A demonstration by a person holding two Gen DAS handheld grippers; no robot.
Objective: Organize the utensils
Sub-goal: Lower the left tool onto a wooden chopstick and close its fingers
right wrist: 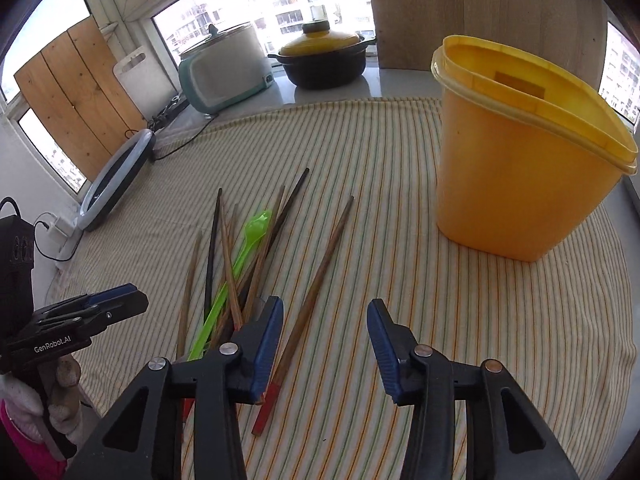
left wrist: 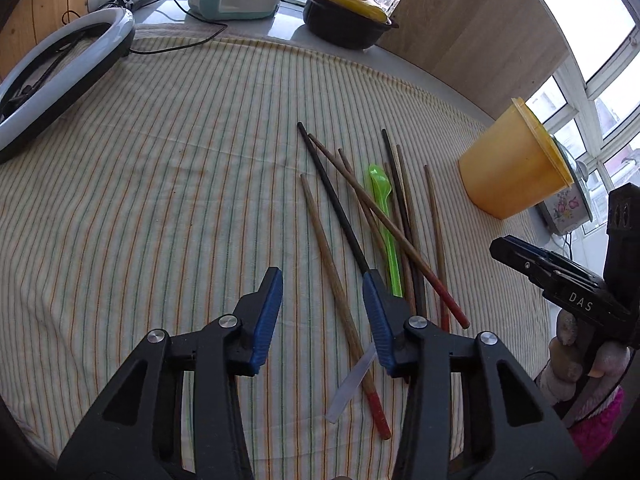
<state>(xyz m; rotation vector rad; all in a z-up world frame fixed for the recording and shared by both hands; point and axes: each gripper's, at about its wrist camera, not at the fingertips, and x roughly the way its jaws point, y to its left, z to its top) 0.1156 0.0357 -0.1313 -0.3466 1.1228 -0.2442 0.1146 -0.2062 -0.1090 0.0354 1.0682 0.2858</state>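
The striped tablecloth (left wrist: 160, 200) lies bare toward its left edge; chopsticks (left wrist: 360, 220) clutter the middle (yellow container (right wrist: 520, 160) blocks the right edge).

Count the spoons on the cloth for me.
1 for certain: the green spoon lies in the chopstick pile, bowl pointing away. A clear strip under the left tongs could be another; chopsticks may hide more.

Bright daylight from blown-out windows (right wrist: 256, 0), sharp focus, fisheye-curved edges, dark corners
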